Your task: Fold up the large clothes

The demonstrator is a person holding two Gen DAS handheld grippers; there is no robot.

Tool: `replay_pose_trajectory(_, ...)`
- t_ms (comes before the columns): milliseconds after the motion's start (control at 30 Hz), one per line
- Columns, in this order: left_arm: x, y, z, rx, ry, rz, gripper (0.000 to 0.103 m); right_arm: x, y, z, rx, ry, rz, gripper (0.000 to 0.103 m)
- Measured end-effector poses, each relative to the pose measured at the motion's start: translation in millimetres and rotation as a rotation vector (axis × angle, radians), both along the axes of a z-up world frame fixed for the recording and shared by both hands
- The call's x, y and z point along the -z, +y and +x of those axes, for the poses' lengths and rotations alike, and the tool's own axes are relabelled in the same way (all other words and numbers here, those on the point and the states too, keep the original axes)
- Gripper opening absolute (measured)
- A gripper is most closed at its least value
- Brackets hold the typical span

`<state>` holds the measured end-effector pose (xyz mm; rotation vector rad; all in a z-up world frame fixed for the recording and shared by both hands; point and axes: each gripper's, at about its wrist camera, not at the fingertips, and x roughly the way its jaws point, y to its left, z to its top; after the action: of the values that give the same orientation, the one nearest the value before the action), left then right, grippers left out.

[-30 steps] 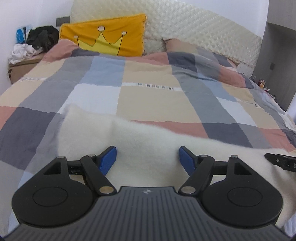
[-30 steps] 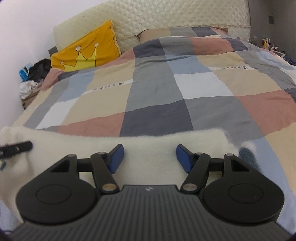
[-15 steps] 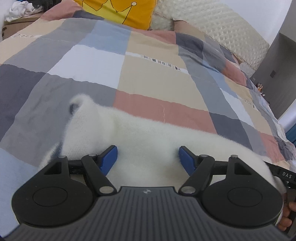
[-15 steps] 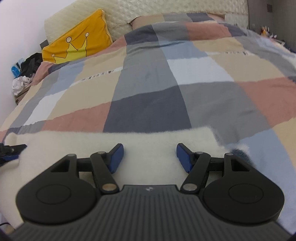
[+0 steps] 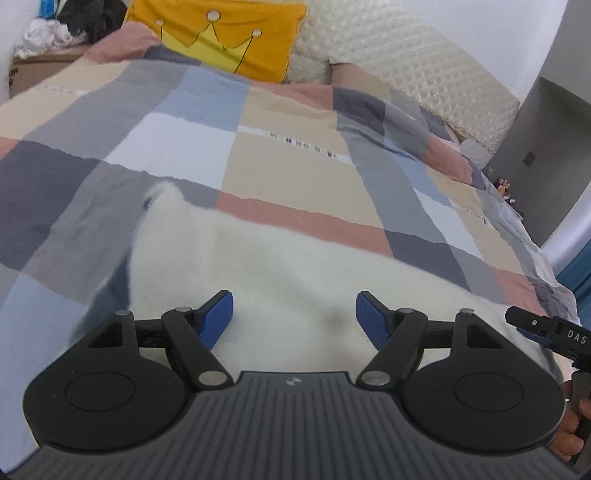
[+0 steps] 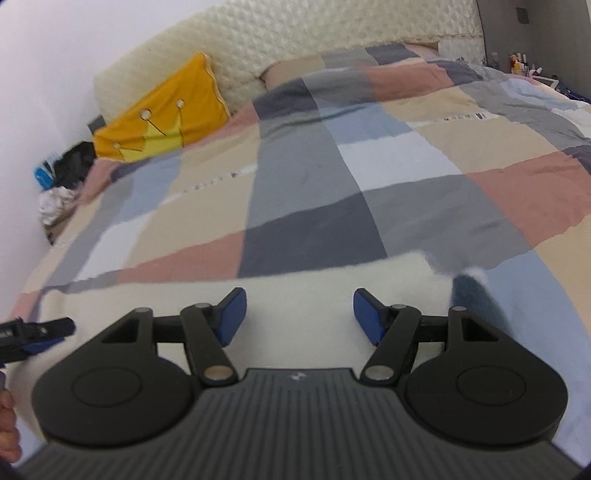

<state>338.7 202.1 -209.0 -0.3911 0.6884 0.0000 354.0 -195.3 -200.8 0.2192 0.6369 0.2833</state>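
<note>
— What do we have at the far left?

— In the left wrist view we see a heap of dark and white clothes (image 5: 62,22) on a box beside the bed, then an orange cushion (image 5: 221,33) with a yellow crown leaning on the quilted cream headboard (image 5: 424,66). The checked duvet (image 5: 288,177) covers the bed.

— And the garment?

— The white fluffy garment (image 5: 280,273) lies across the near end of the duvet, spread wide from side to side. Its left corner is lifted into a small peak, with a darker blue-grey lining showing underneath.

— How does our left gripper (image 5: 294,314) stand?

— Its blue pads are well apart, with only the white fleece below the gap — nothing is pinched between them. Whether the fingertips touch the fabric we cannot tell.

— Further right?

— At the right edge of that view the tip of our right gripper (image 6: 297,312) pokes in over the garment, with fingers of a hand (image 5: 572,428) wrapped round its grip. In the right wrist view its pads also stand apart above the fleece, gripping nothing. Just right of it the garment's right corner is turned up — the dark lining shows there too. Small bottles (image 6: 521,62) stand at the far right, beyond the bed.
</note>
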Motion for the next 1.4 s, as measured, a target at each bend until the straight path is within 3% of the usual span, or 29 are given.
replay_pose_trajectory(167, -13, -14, -30, -0.011, -0.04, -0.025, 0.078, -13, 1, -29, -0.025, -0.034, -0.004, 0.067)
replay_pose_trajectory(500, -32, -60, -83, 0.045, -0.077, 0.062, 0.078, -30, 7, -76, -0.067, -0.07, 0.011, 0.067)
replay_pose_trajectory(667, -22, -70, -109, 0.042, -0.046, 0.015, 0.079, -22, 5, -99, -0.059, -0.032, 0.061, 0.07)
replay_pose_trajectory(800, -5, -71, -125, 0.034, 0.004, -0.086, 0.079, -11, 5, -108, -0.054, 0.036, 0.146, 0.071)
replay_pose_trajectory(867, 2, -68, -130, 0.024, 0.017, -0.156, 0.08, -7, 4, -109, -0.044, 0.073, 0.209, 0.075)
replay_pose_trajectory(967, 11, -63, -130, -0.002, 0.044, -0.249, 0.084, 3, 4, -107, -0.06, 0.14, 0.343, 0.083)
replay_pose_trajectory(1133, 26, -55, -129, -0.041, 0.079, -0.34, 0.085, 31, 14, -102, -0.086, 0.299, 0.54, 0.084)
replay_pose_trajectory(1233, 38, -41, -129, -0.092, 0.092, -0.464, 0.087, 50, 19, -96, -0.076, 0.386, 0.613, 0.084)
replay_pose_trajectory(1400, 62, -11, -129, -0.204, 0.1, -0.687, 0.088, 72, 18, -83, 0.0, 0.433, 0.68, 0.086)
